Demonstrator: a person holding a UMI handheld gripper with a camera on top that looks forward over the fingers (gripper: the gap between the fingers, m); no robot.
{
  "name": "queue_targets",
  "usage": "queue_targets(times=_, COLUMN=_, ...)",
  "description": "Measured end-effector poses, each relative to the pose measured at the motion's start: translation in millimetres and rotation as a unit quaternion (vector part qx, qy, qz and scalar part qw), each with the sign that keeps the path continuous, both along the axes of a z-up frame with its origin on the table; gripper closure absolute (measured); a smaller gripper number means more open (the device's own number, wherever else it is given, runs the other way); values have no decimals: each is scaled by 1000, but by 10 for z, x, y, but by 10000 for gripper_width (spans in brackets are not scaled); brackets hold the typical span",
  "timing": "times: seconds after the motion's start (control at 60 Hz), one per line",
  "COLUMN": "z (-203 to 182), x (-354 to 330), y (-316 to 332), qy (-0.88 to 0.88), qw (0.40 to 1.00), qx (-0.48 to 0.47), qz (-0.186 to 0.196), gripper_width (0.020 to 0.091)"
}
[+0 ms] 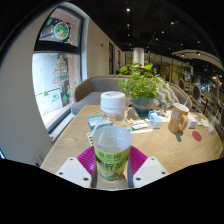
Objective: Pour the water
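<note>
**Bottle clamped upright over table**

Gripper (112,170) is pointing level across the wooden table (180,148), fingers (78,170) clenching a clear bottle (112,135) w/ white cap, pink pads pressing both sides. Bottle is standing upright btwn them. Potted plant (143,85) is sitting at 1 o'clock beyond it; brown cup (178,118) at 2 o'clock.

The gripper (111,172) holds a clear plastic bottle (112,140) upright between its two fingers, the magenta pads (87,160) pressed against both sides. The bottle has a white cap (113,101) and a pale label. It stands over the near edge of a wooden table (190,148). A leafy potted plant (143,85) sits toward the far edge, with a brown cup (178,119) nearer the right side and small packets (137,124) in the middle.
</note>
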State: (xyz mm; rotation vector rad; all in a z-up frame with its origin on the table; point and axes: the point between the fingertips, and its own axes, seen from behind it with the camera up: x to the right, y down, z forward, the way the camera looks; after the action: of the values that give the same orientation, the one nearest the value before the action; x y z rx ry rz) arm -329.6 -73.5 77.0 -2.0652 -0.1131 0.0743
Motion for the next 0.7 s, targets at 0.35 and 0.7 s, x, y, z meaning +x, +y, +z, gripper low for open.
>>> queue_targets(times=0.35, z=1019, x=186, y=405, qy=176, qw=984, qx=17, qz=1, gripper_width=710)
queue_targets(times=0.7, z=2020, x=964, y=1466, qy=578, qw=815, qx=-10, qz=-40, gripper_width=713)
